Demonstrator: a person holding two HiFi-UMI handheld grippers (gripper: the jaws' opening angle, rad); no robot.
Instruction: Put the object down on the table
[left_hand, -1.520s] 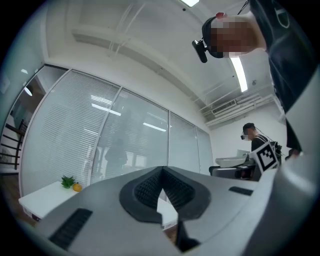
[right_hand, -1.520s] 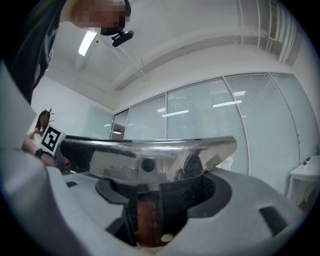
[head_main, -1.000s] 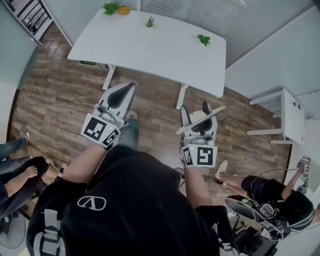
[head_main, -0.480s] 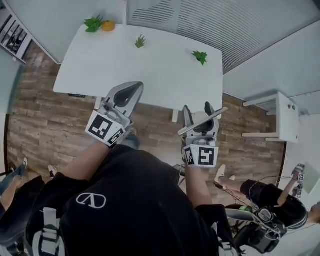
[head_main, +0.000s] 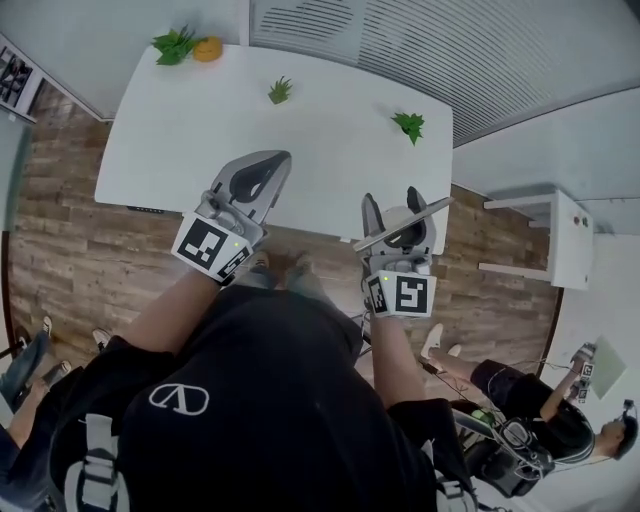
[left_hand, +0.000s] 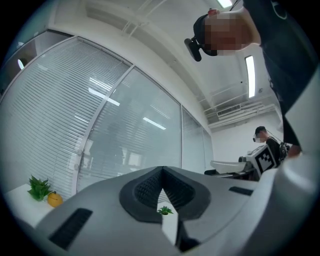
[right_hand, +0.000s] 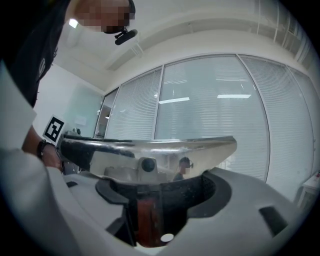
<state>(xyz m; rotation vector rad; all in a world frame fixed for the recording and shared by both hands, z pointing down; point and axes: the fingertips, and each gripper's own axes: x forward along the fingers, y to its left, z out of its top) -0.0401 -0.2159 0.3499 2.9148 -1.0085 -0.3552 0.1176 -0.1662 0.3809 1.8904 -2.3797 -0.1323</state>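
Observation:
My right gripper (head_main: 392, 218) is shut on a shiny metal blade (head_main: 402, 225) with a dark red handle; the blade lies crosswise over the jaws. The right gripper view shows the blade (right_hand: 165, 152) edge-on, with the handle pinched low in that gripper (right_hand: 150, 205). The left gripper (head_main: 262, 176) is shut and holds nothing, its jaws meeting in the left gripper view (left_hand: 162, 176). Both grippers hover at the near edge of the white table (head_main: 330, 150), the left just over it.
On the table's far side stand a leafy plant (head_main: 176, 44) with an orange fruit (head_main: 207, 48), a small plant (head_main: 280, 90) and another plant (head_main: 408, 124). A small white side table (head_main: 562, 240) stands right. A seated person (head_main: 525, 405) is at lower right.
The table has come closer and both grippers have moved forward to its near edge. The right gripper still holds the blade, and the left stays shut.

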